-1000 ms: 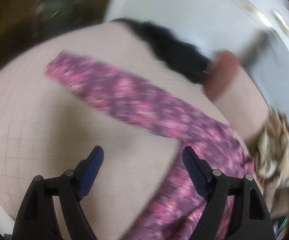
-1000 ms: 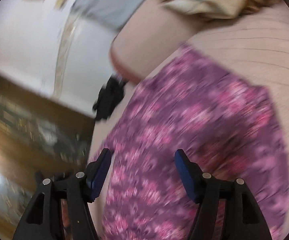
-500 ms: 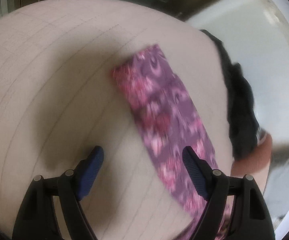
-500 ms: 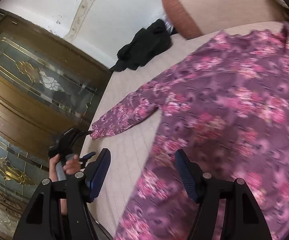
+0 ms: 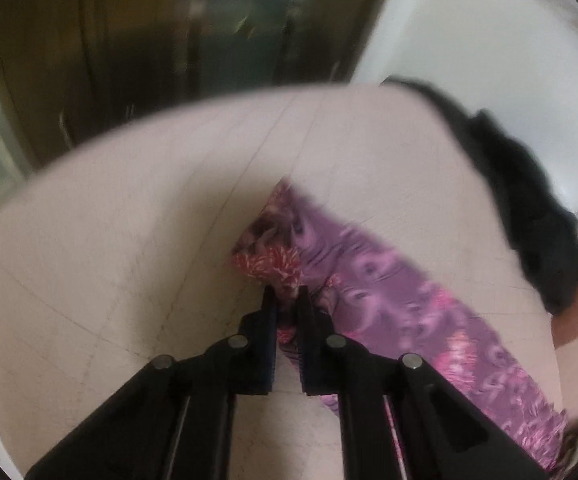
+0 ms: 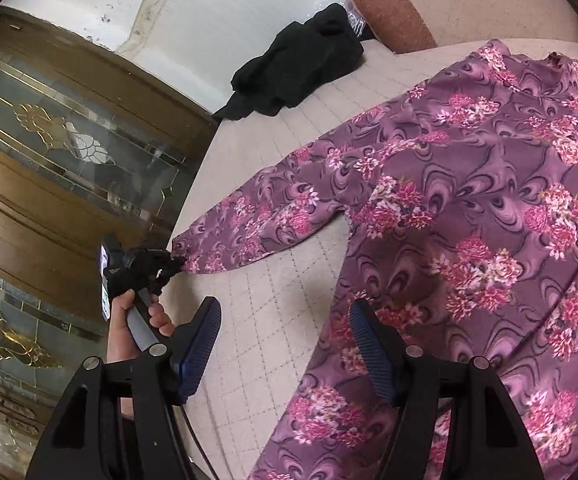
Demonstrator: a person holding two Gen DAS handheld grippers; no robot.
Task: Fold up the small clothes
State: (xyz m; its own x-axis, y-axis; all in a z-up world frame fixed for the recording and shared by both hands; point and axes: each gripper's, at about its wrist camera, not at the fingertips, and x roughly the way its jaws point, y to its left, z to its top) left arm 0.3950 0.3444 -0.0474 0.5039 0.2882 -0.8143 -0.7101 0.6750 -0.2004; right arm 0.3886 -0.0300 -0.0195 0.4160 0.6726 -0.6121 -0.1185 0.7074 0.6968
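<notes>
A purple floral top (image 6: 469, 208) lies spread flat on a beige quilted bed (image 6: 273, 288). Its long sleeve (image 6: 257, 224) stretches out to the left. In the left wrist view my left gripper (image 5: 287, 300) is shut on the sleeve's cuff (image 5: 273, 256), and the sleeve (image 5: 429, 312) runs away to the right. The left gripper also shows in the right wrist view (image 6: 169, 266), pinching the cuff at the bed's edge. My right gripper (image 6: 285, 328) is open and empty, hovering over the top's left side edge below the armpit.
A black garment (image 6: 301, 64) lies bunched at the far corner of the bed, also in the left wrist view (image 5: 529, 208). A reddish-brown bolster (image 6: 385, 8) lies behind it. A wooden wardrobe with glass panels (image 6: 69, 140) stands close along the bed's left edge.
My left gripper has moved onto the end of the sleeve and closed on the cuff. My right gripper has stayed open and held over the top's left side.
</notes>
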